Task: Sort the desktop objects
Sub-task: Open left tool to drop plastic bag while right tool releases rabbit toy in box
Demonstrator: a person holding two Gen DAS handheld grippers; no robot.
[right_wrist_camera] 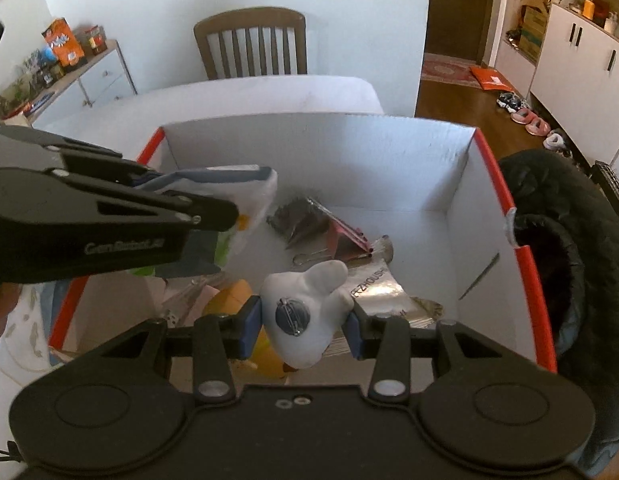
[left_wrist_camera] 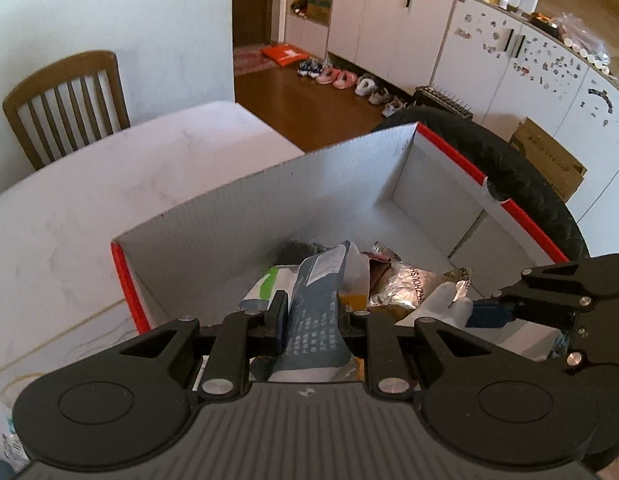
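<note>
A white cardboard box (left_wrist_camera: 245, 216) (right_wrist_camera: 349, 148) with red rims stands on the white table, and both grippers hang over its inside. My left gripper (left_wrist_camera: 313, 320) (right_wrist_camera: 213, 216) is shut on a flat grey-blue and white packet (left_wrist_camera: 317, 312) (right_wrist_camera: 229, 176), which sticks up between the fingers. My right gripper (right_wrist_camera: 303, 326) (left_wrist_camera: 485, 312) is shut on a white plush brooch (right_wrist_camera: 305, 312) (left_wrist_camera: 441, 304) with a round metal pin on its back. Below them in the box lie a silver foil sachet (right_wrist_camera: 377, 292) (left_wrist_camera: 405, 284), a dark red pouch (right_wrist_camera: 341, 236) and a yellow item (right_wrist_camera: 233, 300).
A wooden chair (right_wrist_camera: 251, 44) (left_wrist_camera: 65, 104) stands at the table's far side. A black padded jacket (right_wrist_camera: 569, 248) (left_wrist_camera: 509, 172) bulges against the box's right wall. Bare white tabletop (left_wrist_camera: 89, 184) lies left of the box. Cabinets and shoes line the wooden floor at the right.
</note>
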